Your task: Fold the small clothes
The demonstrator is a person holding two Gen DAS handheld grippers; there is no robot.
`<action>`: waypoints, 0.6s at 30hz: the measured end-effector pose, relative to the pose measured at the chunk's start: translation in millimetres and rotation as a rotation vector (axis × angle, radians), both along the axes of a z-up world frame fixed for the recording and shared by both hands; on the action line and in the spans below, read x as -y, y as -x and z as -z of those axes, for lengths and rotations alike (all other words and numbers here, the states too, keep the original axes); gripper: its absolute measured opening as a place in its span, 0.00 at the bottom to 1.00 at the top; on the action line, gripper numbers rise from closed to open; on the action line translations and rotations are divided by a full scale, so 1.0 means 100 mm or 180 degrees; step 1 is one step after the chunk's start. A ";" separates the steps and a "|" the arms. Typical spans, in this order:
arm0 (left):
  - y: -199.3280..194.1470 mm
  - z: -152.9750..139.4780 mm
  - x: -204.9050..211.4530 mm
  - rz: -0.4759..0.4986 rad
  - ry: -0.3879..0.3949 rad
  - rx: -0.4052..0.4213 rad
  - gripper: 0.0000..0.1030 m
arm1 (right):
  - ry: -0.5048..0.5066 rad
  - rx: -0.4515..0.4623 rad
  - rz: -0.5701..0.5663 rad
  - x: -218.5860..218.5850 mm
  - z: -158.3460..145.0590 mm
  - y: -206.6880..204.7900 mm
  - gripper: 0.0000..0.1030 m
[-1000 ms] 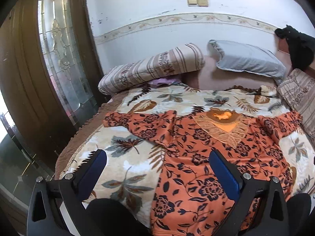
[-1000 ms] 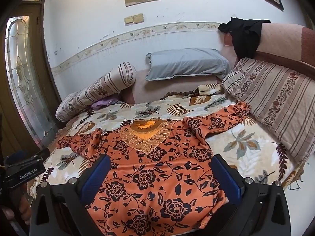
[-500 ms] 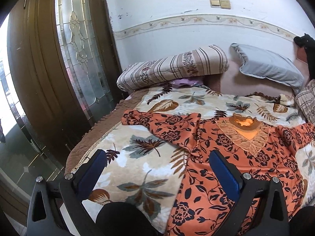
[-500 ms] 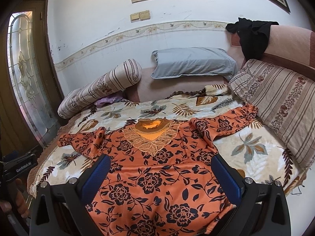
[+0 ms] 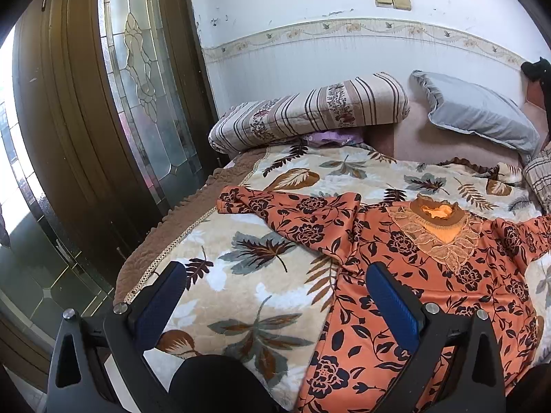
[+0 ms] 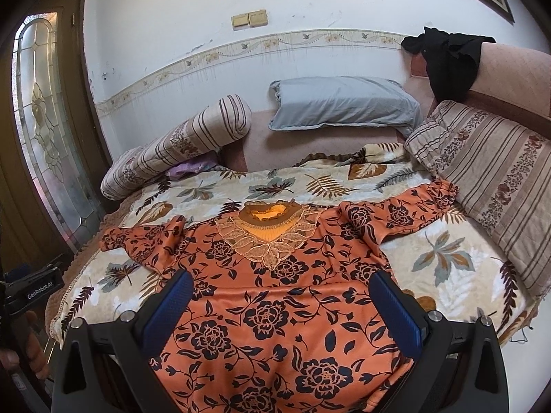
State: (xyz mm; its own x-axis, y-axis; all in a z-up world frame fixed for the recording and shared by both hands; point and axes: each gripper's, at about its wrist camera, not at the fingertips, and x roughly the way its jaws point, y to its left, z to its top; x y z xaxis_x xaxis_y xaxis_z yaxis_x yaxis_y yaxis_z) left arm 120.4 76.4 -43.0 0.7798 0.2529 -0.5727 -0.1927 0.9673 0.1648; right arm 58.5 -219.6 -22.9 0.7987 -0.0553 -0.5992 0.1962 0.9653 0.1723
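Hovering wide open, your left gripper (image 5: 275, 304) sat nearest the shirt's (image 5: 430, 275) left sleeve (image 5: 275, 206), stretched toward the bed's (image 5: 193, 227) left edge.

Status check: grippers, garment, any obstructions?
Left gripper open, empty. Right gripper open, empty. Orange black-flowered blouse lies spread flat on leaf-print blanket, unfolded. Nothing on it.

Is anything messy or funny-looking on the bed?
A little. The orange flowery shirt lies mostly flat, but its sleeve by the door is bunched and folded over itself. A purple cloth is squashed under the striped bolster, and a black garment hangs over the headboard. Nothing looks torn or spilled.
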 end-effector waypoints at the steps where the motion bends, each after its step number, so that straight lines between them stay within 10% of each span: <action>1: -0.01 0.01 0.00 0.0001 0.0004 -0.0007 1.00 | 0.0001 -0.0008 -0.0003 0.00 0.01 -0.02 1.00; 18: -0.11 0.08 0.11 0.0099 -0.0001 -0.0092 1.00 | -0.0055 -0.0106 0.0063 0.08 0.15 -0.09 1.00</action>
State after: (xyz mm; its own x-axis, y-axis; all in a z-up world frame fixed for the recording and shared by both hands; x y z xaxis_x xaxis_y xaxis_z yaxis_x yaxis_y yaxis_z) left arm 131.5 65.1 -50.9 0.7704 0.2290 -0.5950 -0.1575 0.9727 0.1703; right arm 67.8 -227.3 -38.1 0.7770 -0.0604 -0.6265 0.2212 0.9581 0.1820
